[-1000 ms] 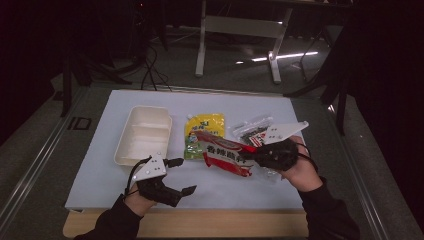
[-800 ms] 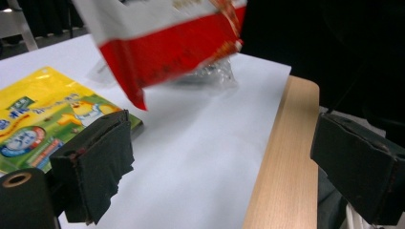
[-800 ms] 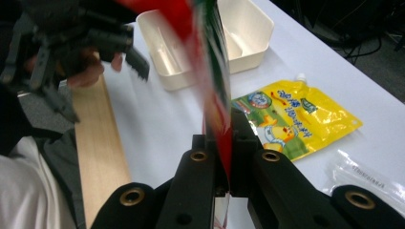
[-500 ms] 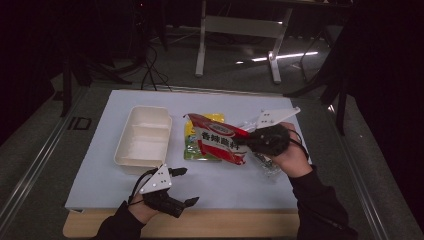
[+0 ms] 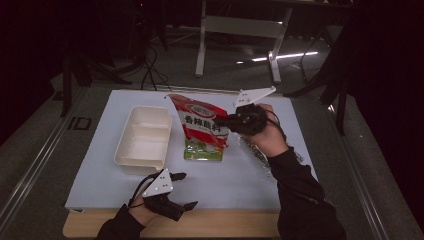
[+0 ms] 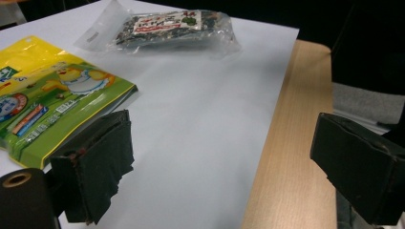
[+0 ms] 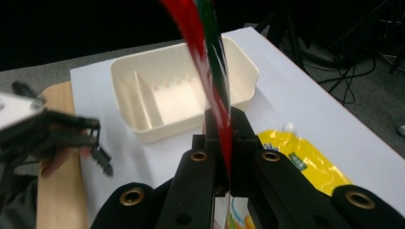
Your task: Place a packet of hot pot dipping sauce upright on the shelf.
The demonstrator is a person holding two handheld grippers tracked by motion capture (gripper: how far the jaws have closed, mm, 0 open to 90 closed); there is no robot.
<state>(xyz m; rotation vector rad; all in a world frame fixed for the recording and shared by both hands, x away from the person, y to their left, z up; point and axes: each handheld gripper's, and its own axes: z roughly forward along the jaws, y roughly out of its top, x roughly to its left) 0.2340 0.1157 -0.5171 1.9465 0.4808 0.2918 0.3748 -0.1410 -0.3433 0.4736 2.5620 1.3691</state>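
Right gripper [image 5: 223, 121] is clenched on one edge of the red snack packet [image 5: 200, 126], lifting it clear of the desk [image 5: 100, 185]; the packet hangs above the middle of the white sheet, just right of the cream tray [image 5: 144, 138]. From the right gripper view the packet edge [image 7: 210, 71] runs straight up between the two black jaws, pinched thin, with the tray [image 7: 184, 93] beyond it, its divider wall showing. Under the raised packet lies the yellow-green pouch [image 5: 202, 150], flat on the sheet; the left gripper view catches its corner [image 6: 52, 109] near one jaw. A clear bag of dark contents [image 5: 257, 155] lies toward the right edge of the desk, partly under the right forearm; in the left gripper view it sits at the far end [image 6: 176, 28]. Left gripper [image 5: 184, 191] is released, jaws wide apart with nothing between them, at the near edge of the desk where the white sheet gives way to bare wood, toward the near left corner. The two grippers are well apart.
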